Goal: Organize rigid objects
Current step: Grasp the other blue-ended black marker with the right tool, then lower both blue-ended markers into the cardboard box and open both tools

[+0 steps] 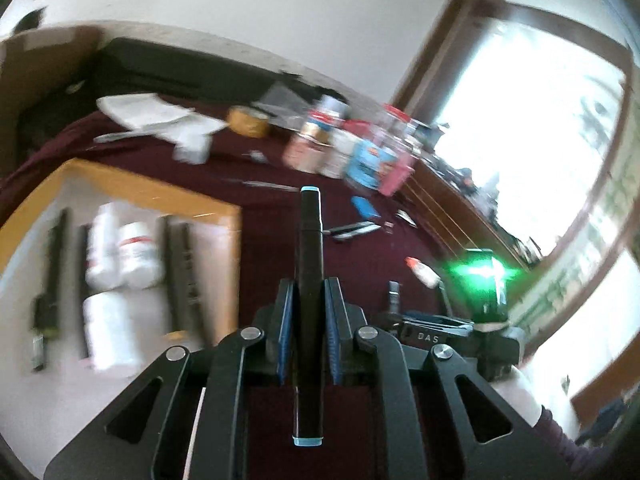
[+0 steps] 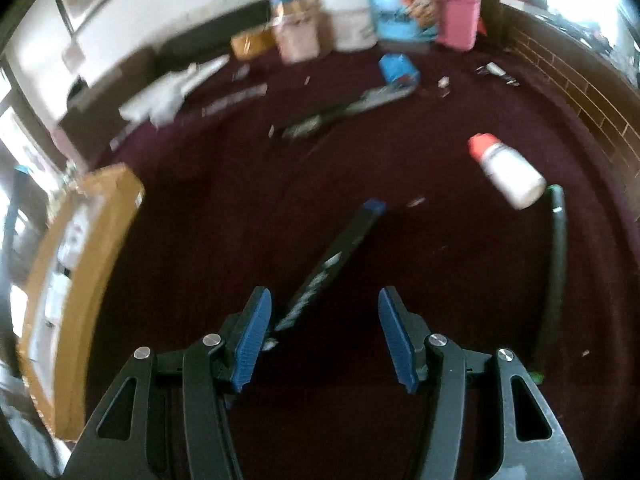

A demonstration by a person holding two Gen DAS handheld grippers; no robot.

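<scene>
My left gripper point(image 1: 310, 284) is shut on a black marker with light-blue caps point(image 1: 310, 240), which runs lengthwise between the blue pads, above the dark red tabletop. To its left stands a cardboard box point(image 1: 140, 184) holding white bottles point(image 1: 136, 252) and several black markers point(image 1: 182, 272). My right gripper point(image 2: 324, 300) is open over the tabletop. A black marker with a dark blue cap point(image 2: 340, 256) lies slanted just ahead of its left finger, untouched. A white bottle with a red cap point(image 2: 508, 172) lies to the right, beside a black marker with green ends point(image 2: 556, 264).
Jars, tubs and a pink container point(image 2: 458, 12) crowd the back of the table, with a tape roll point(image 1: 248, 120) and white papers point(image 1: 152, 114). A small blue object point(image 2: 394, 66) and more pens point(image 2: 344, 112) lie mid-table. The box point(image 2: 100, 216) borders the right gripper's left.
</scene>
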